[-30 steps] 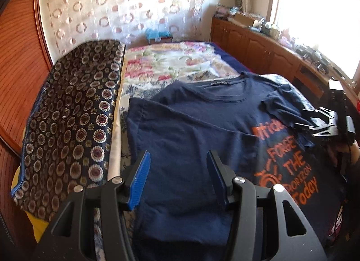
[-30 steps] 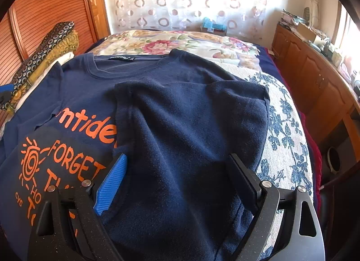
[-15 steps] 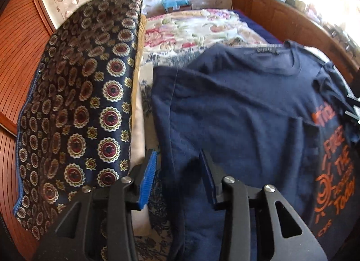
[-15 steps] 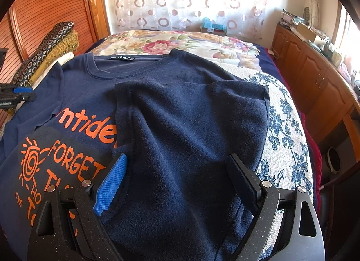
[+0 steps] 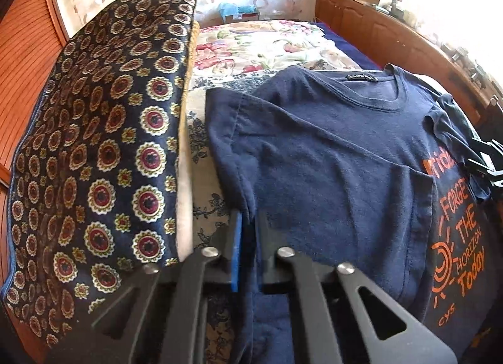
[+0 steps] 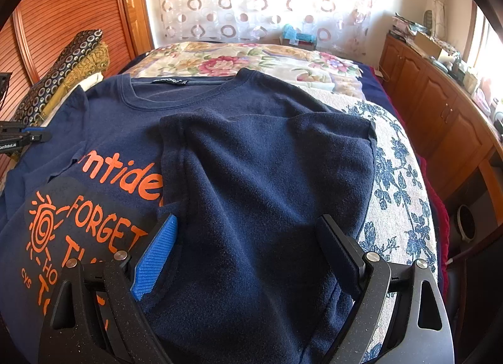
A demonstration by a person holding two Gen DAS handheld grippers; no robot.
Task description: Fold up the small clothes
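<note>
Left tongs [image 5: 248, 238] are just finishing pinching the navy T-shirt's [image 5: 330, 150] left edge on the bed [image 6: 402, 182]; your right tongs [image 6: 248, 257] are hanging spread over the folded-in right side, so you're folding rightward.

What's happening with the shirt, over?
Left tongs just closed, pinching navy cotton T-shirt edge. Right tongs open over folded-in side. Nothing blocking.

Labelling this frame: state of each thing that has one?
T-shirt: face up on bed, both sides folded in over the print.
Left gripper: just closed, shut on T-shirt's side edge.
Right gripper: open, astride the folded-over side.
Patterned cushion: leaning beside the T-shirt.
</note>
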